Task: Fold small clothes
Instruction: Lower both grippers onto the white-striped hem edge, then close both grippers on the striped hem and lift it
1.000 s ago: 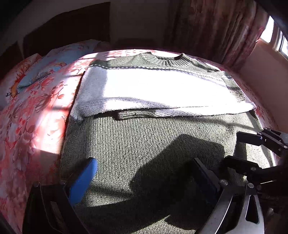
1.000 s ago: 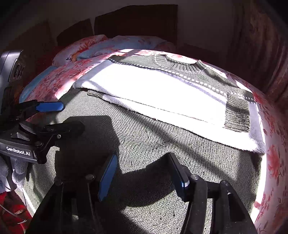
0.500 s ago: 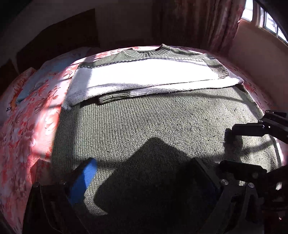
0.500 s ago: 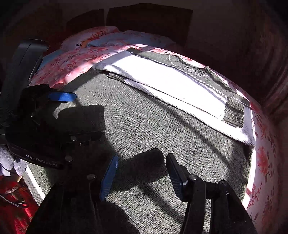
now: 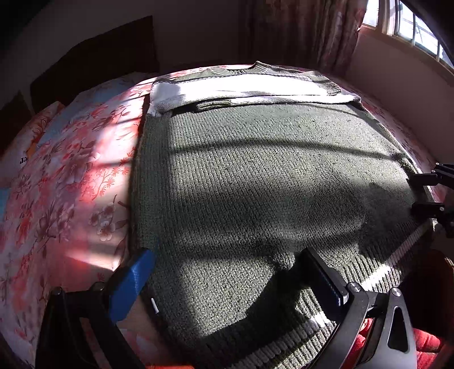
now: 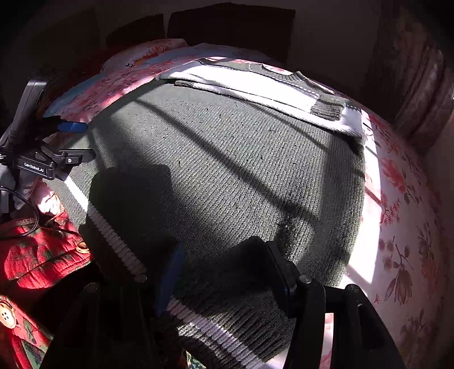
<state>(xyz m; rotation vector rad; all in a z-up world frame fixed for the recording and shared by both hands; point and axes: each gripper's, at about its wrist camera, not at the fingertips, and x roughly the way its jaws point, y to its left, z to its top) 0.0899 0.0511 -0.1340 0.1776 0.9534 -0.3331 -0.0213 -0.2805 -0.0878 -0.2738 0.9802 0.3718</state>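
A grey-green knit sweater [image 5: 255, 176] lies flat on the bed, neck at the far end, its white-and-green sleeves [image 5: 249, 88] folded across the chest. It also shows in the right wrist view [image 6: 227, 170]. Its ribbed, white-striped hem [image 5: 298, 329] is nearest me. My left gripper [image 5: 227, 281] is open, just above the hem's left part. My right gripper [image 6: 224, 269] is open above the hem's right part [image 6: 215, 326]. Each gripper shows in the other's view: the right gripper [image 5: 425, 193] and the left gripper [image 6: 71, 142].
The bed has a pink floral sheet [image 5: 71, 176] with pillows [image 5: 42, 127] at the far left. A red floral garment [image 6: 37, 255] lies near the bed's front edge. Curtains [image 5: 298, 34] and a window [image 5: 411, 22] are at the far right.
Both grippers have pulled back from the sweater's middle to its hem, which now shows. Both stay open.
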